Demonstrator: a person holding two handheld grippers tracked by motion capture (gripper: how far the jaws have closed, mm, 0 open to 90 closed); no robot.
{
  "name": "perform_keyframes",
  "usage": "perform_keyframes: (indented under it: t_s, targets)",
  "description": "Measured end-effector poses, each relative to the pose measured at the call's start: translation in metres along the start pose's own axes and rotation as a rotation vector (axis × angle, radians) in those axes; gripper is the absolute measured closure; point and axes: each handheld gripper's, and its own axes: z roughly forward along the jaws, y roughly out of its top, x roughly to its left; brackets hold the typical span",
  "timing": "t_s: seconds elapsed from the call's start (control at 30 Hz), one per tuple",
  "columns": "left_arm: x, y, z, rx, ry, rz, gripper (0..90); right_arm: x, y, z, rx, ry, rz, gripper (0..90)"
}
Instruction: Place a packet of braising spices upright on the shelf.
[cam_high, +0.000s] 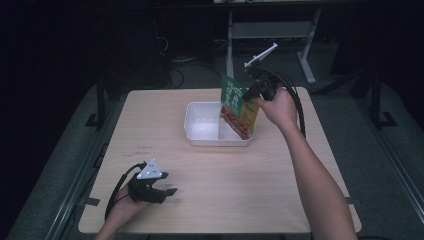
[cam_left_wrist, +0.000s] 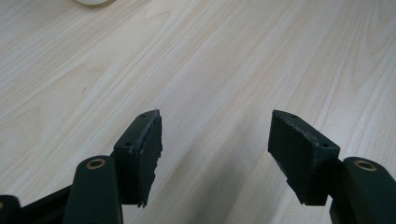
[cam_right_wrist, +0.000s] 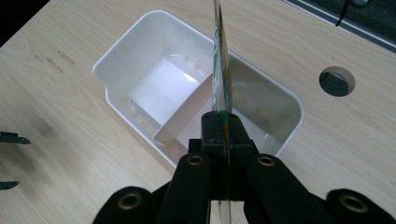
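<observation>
Green and orange, the flat food packet (cam_high: 239, 106) hung over the right-hand compartment of the white tray (cam_high: 197, 131), its long axis running steeply from an upper corner down to a lower edge that dipped behind the tray's near wall. It leaned, top toward the far left, printed face toward the person. The right gripper (cam_high: 248, 93) pinched it near the upper right edge, fingers clenched on the packet. In the right gripper view the packet (cam_right_wrist: 220, 60) appeared edge-on, a thin strip rising from between the closed fingers (cam_right_wrist: 211, 135) above the tray (cam_right_wrist: 112, 81), whose inner divider split it into two compartments; the printing could not be read from there, and its lower end was hidden by the gripper (cam_right_wrist: 223, 133). A round hole (cam_right_wrist: 337, 81) showed in the pale wooden surface (cam_right_wrist: 74, 140) beyond the tray, which the high view did not reveal.

The left gripper (cam_high: 167, 184) rested low on the surface (cam_high: 225, 185) near the front left corner, well apart from the tray, its fingers released and spread. The left gripper view showed both fingers (cam_left_wrist: 142, 149) wide apart over bare wood grain (cam_left_wrist: 210, 60), with a white rim (cam_left_wrist: 95, 2) cut off at the top edge, too little of it visible to identify. The gripper's (cam_left_wrist: 215, 154) finger tips also poked in at the left edge of the right gripper view (cam_right_wrist: 9, 161), partly cut off.
</observation>
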Motion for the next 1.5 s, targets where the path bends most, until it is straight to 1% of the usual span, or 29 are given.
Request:
perform_keyframes:
  t_s: [0.1, 0.3, 0.33, 0.53, 0.57, 0.8, 0.9, 0.97, 1.03, 1.27, 1.3, 1.33, 1.4, 1.43, 1.5]
  targets:
    - [0.0, 0.0, 0.0, 0.0, -0.001, 0.0, 34.4, 0.006, 0.006, 0.002, 0.003, -0.006, -0.006, 89.3]
    - [0.0, 0.0, 0.0, -0.001, 0.0, 0.002, 34.4, 0.008, 0.009, 0.008, 0.022, -0.013, 0.006, 89.3]
    - [0.0, 0.0, 0.0, -0.001, -0.001, 0.002, 34.4, 0.009, 0.01, 0.009, 0.02, -0.003, 0.012, 89.3]
    - [0.0, 0.0, 0.0, -0.001, -0.001, 0.004, 34.4, 0.014, 0.014, 0.014, 0.022, -0.006, 0.006, 89.3]
    - [0.0, 0.0, 0.0, -0.001, -0.002, 0.004, 34.4, 0.013, 0.015, 0.015, 0.018, -0.016, 0.012, 89.4]
    - [0.0, 0.0, 0.0, -0.001, -0.002, 0.003, 34.4, 0.007, 0.012, 0.013, 0.0, -0.015, 0.035, 89.1]
    - [0.0, 0.0, 0.0, 0.0, -0.002, 0.004, 34.3, 0.006, 0.011, 0.013, -0.006, -0.009, 0.036, 88.1]
    - [0.0, 0.0, 0.0, 0.0, -0.002, 0.003, 34.3, 0.005, 0.01, 0.013, -0.012, 0.0, 0.036, 84.4]
    - [0.0, 0.0, 0.0, 0.001, -0.003, 0.001, 34.3, 0.005, 0.009, 0.013, -0.004, -0.015, 0.038, 80.9]
    - [0.0, 0.0, 0.001, 0.002, -0.003, 0.003, 34.3, 0.002, 0.004, 0.008, -0.02, 0.001, 0.046, 75.7]
    - [0.0, 0.0, 0.001, 0.003, -0.004, 0.004, 34.3, 0.001, 0.004, 0.007, -0.022, 0.002, 0.046, 73.8]
    - [0.0, 0.0, 0.001, 0.002, -0.004, 0.003, 34.3, 0.0, 0.001, 0.005, -0.024, 0.004, 0.051, 69.9]
    - [0.0, 0.0, 0.001, 0.003, -0.005, 0.003, 34.3, -0.001, 0.001, 0.004, -0.026, 0.003, 0.052, 69.1]
    - [-0.001, 0.0, 0.001, 0.003, -0.005, 0.002, 34.2, -0.003, -0.002, 0.002, -0.034, 0.004, 0.059, 67.1]
    - [-0.001, 0.0, 0.001, 0.003, -0.005, 0.002, 34.2, -0.005, -0.004, -0.001, -0.037, 0.014, 0.064, 66.4]
